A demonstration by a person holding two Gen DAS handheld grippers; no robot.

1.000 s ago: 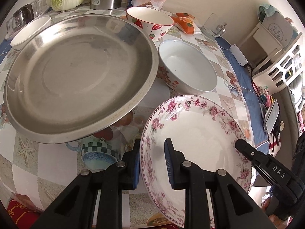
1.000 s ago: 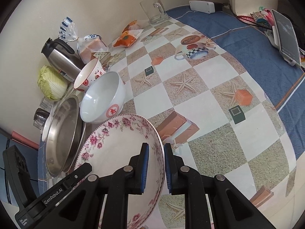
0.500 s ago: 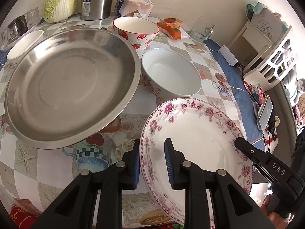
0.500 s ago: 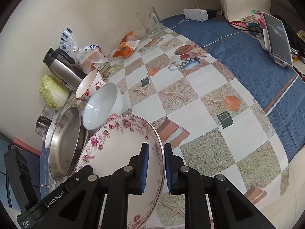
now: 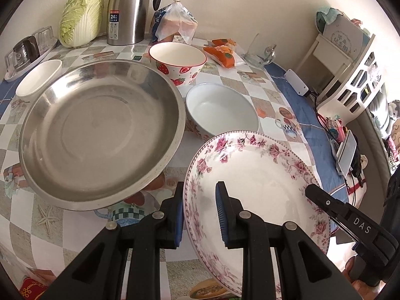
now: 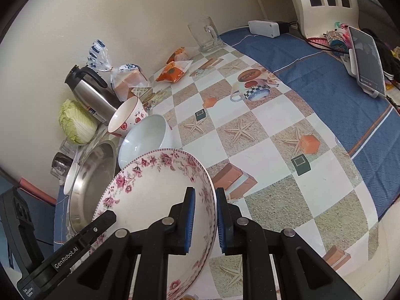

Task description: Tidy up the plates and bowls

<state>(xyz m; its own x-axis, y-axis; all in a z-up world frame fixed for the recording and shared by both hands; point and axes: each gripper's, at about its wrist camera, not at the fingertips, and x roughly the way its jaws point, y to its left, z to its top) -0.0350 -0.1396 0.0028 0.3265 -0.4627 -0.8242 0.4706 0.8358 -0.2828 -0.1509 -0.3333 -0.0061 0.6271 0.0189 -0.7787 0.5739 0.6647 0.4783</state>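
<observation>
A white plate with pink flowers [image 5: 255,175] is held off the table between both grippers. My left gripper [image 5: 200,215] is shut on its near-left rim. My right gripper [image 6: 203,221] is shut on the opposite rim of the same plate [image 6: 155,190]. A large steel pan [image 5: 100,135] sits to the left, also in the right wrist view [image 6: 92,182]. A white bowl [image 5: 222,112] and a strawberry bowl [image 5: 177,62] stand behind the plate. A small white dish [image 5: 37,80] lies at the far left.
A steel kettle [image 5: 130,10], a cabbage [image 5: 80,17], a bread bag [image 5: 177,22], orange snack packs [image 5: 222,52] and a glass mug [image 6: 205,35] stand along the wall. A phone on a stand [image 6: 367,62] and a white rack [image 5: 362,75] are at the right.
Both grippers have lifted the flowered plate higher and drawn back from the table. The pan and bowls now look smaller and farther off. Both grips are unchanged.
</observation>
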